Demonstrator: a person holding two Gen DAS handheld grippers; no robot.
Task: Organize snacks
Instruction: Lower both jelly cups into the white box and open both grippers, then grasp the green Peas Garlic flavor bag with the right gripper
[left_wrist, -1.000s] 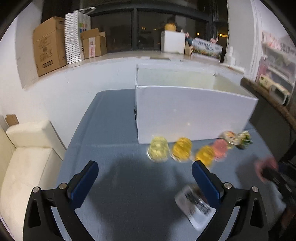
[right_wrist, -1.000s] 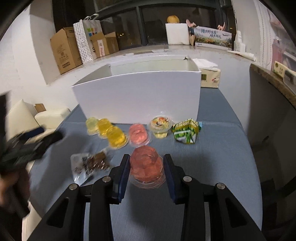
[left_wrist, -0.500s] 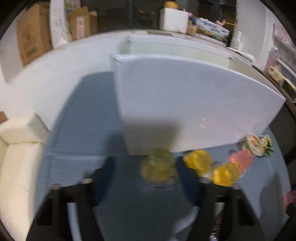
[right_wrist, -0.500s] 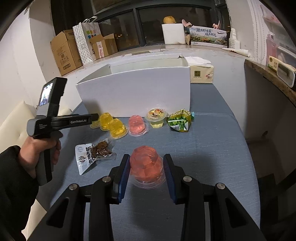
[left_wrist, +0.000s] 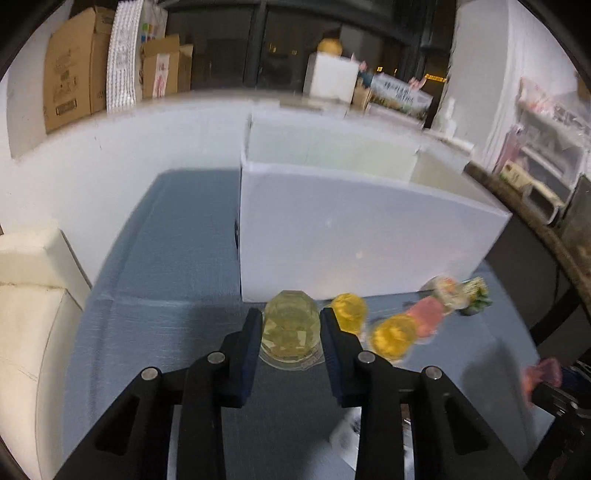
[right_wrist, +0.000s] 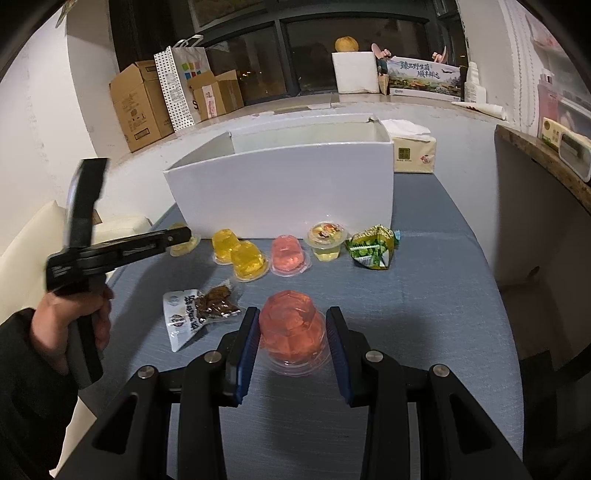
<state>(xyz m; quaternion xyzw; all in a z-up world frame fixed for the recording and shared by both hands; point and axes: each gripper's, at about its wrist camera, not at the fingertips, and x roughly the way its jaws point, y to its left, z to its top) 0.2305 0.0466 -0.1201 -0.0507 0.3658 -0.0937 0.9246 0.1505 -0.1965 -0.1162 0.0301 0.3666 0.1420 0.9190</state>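
With 1 jelly cup clamped per tool — left gripper on the pale yellow cup, right gripper on the pink cup — lift each clear of its neighbours, keep them level, and lower both inside the white box.

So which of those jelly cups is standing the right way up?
The fruit jelly cup beside the green packet; its printed lid faces upward, while the other cups sit upside down.
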